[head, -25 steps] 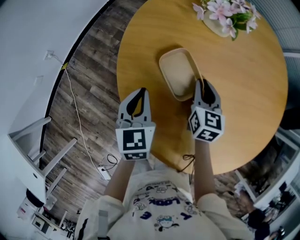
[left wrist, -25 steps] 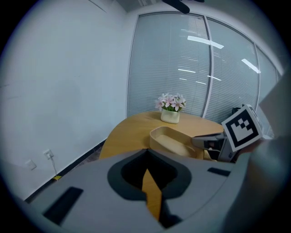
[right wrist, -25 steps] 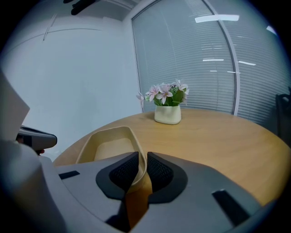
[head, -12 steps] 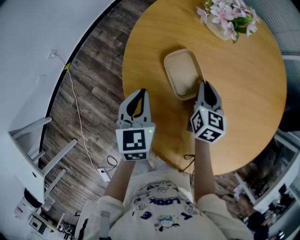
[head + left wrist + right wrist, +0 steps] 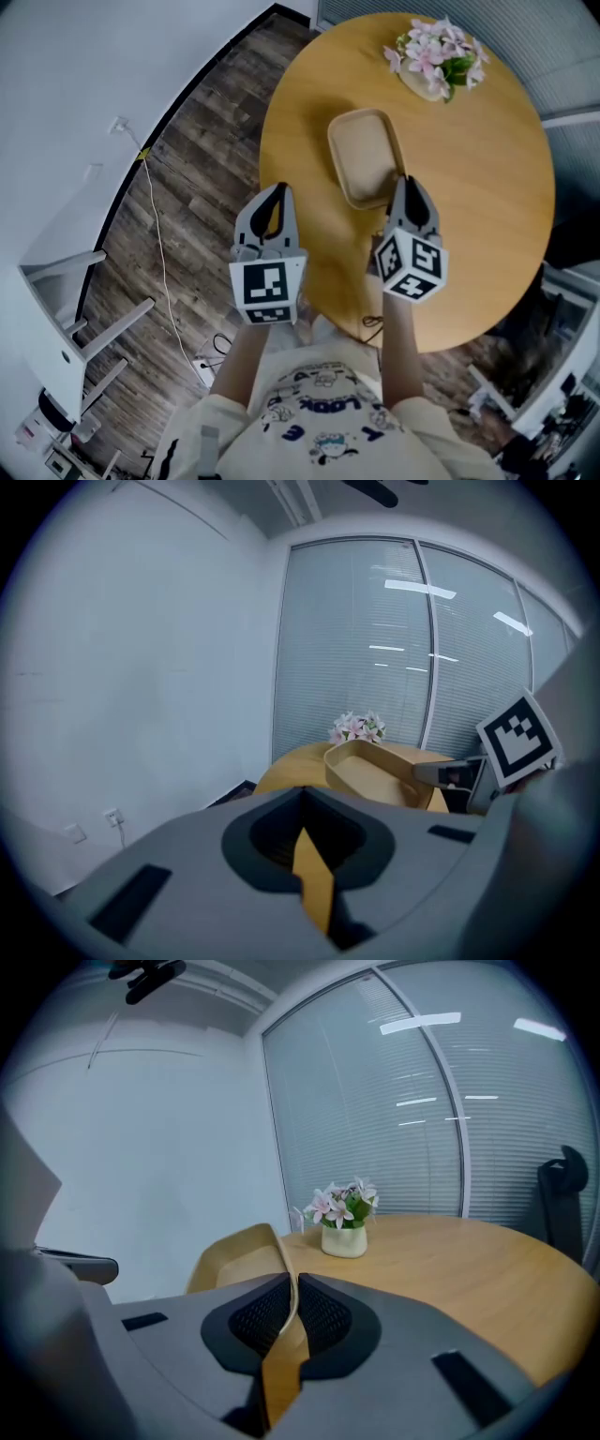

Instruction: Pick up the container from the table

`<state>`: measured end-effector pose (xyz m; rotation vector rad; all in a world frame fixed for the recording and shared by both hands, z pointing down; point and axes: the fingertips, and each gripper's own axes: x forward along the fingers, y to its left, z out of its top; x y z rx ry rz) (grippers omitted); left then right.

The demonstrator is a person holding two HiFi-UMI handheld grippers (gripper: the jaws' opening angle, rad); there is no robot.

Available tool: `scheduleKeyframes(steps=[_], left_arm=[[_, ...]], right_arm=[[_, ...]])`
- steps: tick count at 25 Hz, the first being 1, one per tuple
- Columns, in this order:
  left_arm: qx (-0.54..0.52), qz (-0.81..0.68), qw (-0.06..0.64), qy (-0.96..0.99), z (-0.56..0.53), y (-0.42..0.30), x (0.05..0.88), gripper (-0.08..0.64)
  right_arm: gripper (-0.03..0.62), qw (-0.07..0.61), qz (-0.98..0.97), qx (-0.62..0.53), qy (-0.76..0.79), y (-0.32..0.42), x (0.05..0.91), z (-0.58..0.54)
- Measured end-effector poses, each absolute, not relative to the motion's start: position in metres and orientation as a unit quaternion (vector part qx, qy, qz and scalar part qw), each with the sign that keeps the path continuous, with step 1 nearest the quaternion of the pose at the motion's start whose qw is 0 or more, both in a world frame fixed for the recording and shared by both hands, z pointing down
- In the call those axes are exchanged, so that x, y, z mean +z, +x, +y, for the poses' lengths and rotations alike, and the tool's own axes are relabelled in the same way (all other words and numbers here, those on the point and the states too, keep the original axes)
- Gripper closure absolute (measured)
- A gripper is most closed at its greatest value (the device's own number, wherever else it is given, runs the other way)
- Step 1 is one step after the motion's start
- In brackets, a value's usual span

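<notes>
In the head view the round wooden tabletop (image 5: 487, 187) fills the upper right of the frame. The beige container (image 5: 364, 155) lies near its middle, and a pot of pink flowers (image 5: 433, 61) stands beyond it toward the top. The right tongs (image 5: 409, 185) meet the container at its lower right corner, but from above the grip itself cannot be read.

The right gripper view settles it. The two dark pads (image 5: 323, 1314) are pressed onto the container's thin wall, which rises from between them at the centre of the frame (the rest of the tray spreads out left of centre, tilted in this view). No view shows plainly whether the container's base is clear of the tabletop.

The left tongs (image 5: 273, 190) sit to the lower left of the container, apart from it, at the tabletop's left edge where the dark plank floor (image 5: 187, 141) begins. The left gripper view shows them narrowed to a slit with nothing held, only a strip of tabletop colour showing through. Looking across, that view also gives what the head view lacks: the container's raised rim and sloping side at centre right, with the right tongs' tip on its near end. The marker cube (image 5: 518, 738) stands behind, toward the right edge.
</notes>
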<state>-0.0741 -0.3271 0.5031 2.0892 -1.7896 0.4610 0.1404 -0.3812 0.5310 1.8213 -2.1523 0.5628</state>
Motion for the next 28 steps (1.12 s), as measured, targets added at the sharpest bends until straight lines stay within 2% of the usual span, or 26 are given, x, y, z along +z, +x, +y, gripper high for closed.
scheduleKeyframes(steps=[19, 28], left_arm=[[0.058, -0.647, 0.069, 0.757, -0.27, -0.102, 0.362, 0.557], [0.029, -0.656, 0.036, 0.753, -0.24, -0.109, 0.319, 0.557]], right_arm=[[0.566, 0.025, -0.76, 0.096, 0.642, 0.099, 0.369, -0.295], [0.566, -0.003, -0.766, 0.07, 0.639, 0.095, 0.328, -0.265]])
